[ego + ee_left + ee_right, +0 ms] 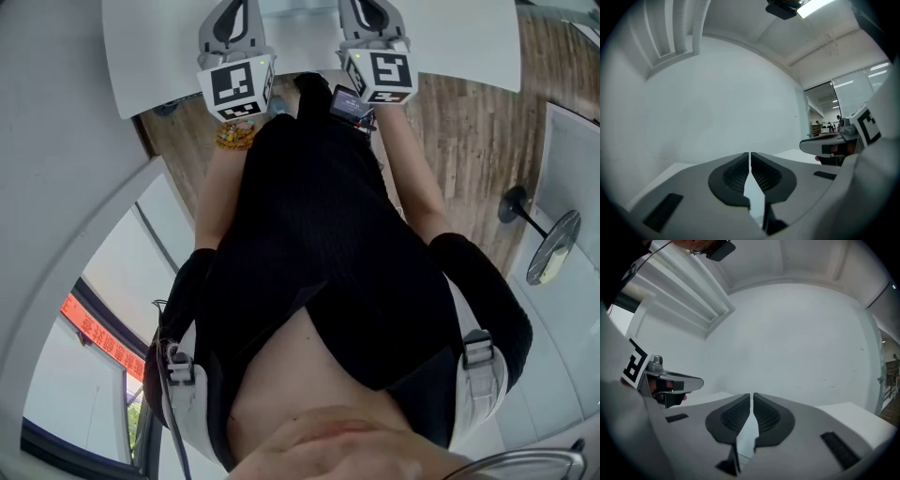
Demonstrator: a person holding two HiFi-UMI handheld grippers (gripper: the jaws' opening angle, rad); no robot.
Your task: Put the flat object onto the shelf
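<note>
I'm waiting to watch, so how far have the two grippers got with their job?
Nothing looks done yet: no flat object or shelf shows in any view. Nothing is in hand either: the left gripper and right gripper have their fingers together, empty, above the white table. Finding, picking up and placing all remain.

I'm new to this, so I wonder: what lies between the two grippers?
Nothing: in the head view only bare white table shows between the left gripper and the right gripper; both are shut and empty.
</note>
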